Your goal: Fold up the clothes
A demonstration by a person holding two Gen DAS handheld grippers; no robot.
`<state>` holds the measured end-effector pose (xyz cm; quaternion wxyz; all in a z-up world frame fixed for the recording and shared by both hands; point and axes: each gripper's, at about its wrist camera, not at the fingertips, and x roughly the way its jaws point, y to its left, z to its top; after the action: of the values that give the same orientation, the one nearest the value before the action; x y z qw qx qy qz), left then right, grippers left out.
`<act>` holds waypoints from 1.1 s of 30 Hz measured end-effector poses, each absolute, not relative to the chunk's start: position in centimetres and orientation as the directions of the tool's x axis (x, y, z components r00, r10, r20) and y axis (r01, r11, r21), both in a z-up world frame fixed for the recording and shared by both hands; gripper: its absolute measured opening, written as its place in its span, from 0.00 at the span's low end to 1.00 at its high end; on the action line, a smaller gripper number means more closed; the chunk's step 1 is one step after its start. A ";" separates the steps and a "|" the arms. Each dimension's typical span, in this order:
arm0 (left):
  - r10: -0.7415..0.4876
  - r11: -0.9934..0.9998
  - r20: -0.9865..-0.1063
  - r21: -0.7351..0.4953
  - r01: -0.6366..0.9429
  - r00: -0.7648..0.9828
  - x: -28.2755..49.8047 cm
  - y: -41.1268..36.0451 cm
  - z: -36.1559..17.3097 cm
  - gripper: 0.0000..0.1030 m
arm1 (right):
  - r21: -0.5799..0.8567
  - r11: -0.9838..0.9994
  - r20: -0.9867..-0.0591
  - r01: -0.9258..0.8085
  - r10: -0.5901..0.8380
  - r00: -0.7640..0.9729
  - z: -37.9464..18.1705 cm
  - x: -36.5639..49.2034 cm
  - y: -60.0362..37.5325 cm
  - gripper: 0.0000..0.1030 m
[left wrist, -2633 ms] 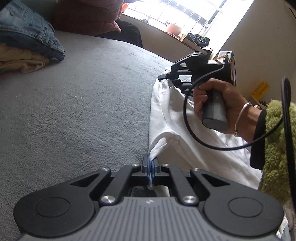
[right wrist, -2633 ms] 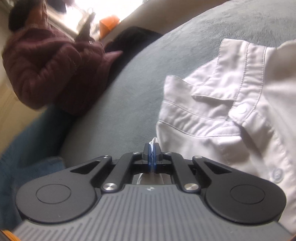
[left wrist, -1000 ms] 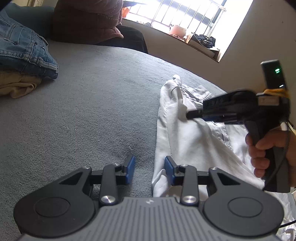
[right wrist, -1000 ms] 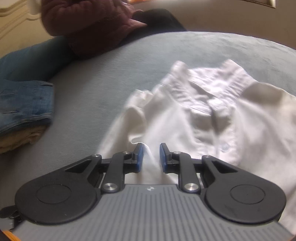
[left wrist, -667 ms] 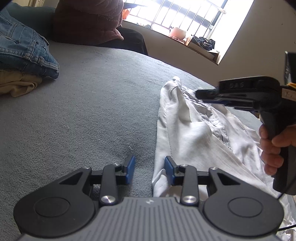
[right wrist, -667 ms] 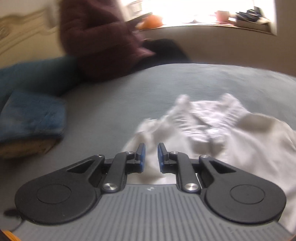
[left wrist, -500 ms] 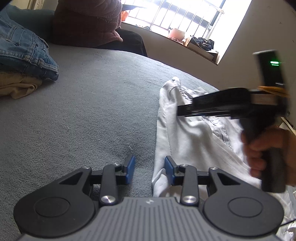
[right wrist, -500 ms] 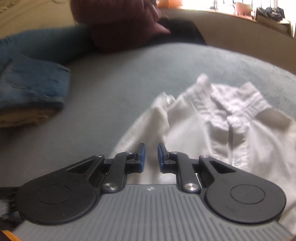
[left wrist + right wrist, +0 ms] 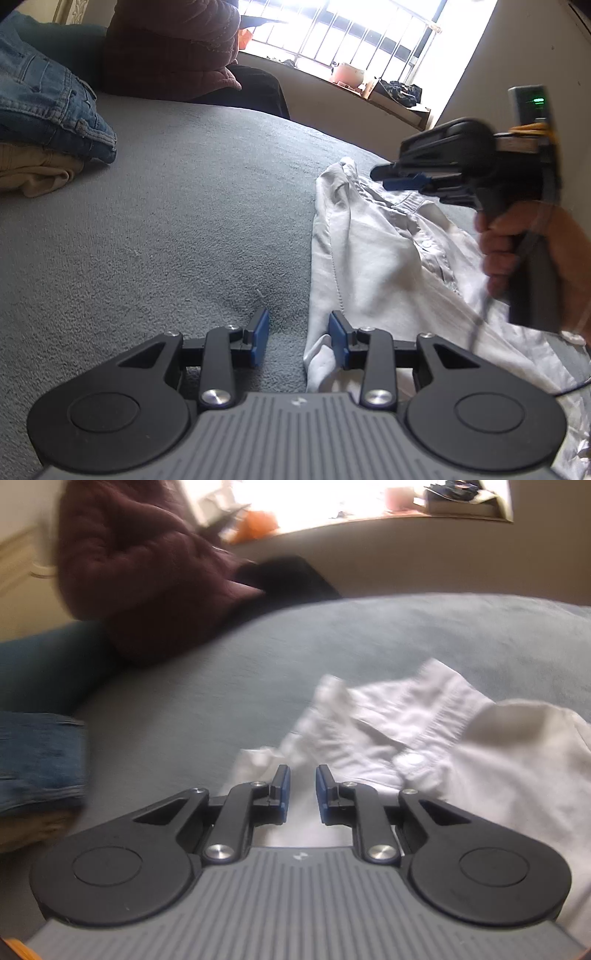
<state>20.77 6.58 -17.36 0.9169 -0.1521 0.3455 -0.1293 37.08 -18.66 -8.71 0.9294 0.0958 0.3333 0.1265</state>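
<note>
White shirt [image 9: 373, 266] lies flat on grey bed [image 9: 177, 221], collar far end. L gripper [image 9: 298, 341] jaws part open at shirt's near-left edge, holding nothing. R gripper [image 9: 302, 794] jaws narrow gap, empty, above the shirt

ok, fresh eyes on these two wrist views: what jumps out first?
The rumpled white button-up shirt lying on the grey bed cover draws the eye, with the open left claw low at its near edge. To the right, a hand holds the right claw in the air over the collar, nothing between its pads. Folded blue jeans sit stacked at far left.
</note>
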 end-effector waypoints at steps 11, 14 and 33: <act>-0.381 0.890 -0.544 -0.436 0.136 0.748 20.4 7.3 -18.0 0.38 | 0.401 0.916 -0.650 -0.010 0.292 0.702 -9.4 41.5 -20.5 0.15; -0.382 0.887 -0.530 -0.439 0.141 0.757 20.2 7.3 -18.2 0.39 | 0.426 0.905 -0.670 0.008 0.310 0.675 -8.6 44.0 -20.2 0.17; -0.423 0.853 -0.462 -0.493 0.171 0.780 19.7 8.0 -19.3 0.42 | 0.298 0.943 -0.914 0.150 0.236 0.329 -9.0 52.3 -15.3 0.34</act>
<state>19.74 8.00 -19.32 0.9178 -0.2176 0.2899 -0.1619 52.28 -15.31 -8.99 0.7979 0.1668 0.5786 0.0271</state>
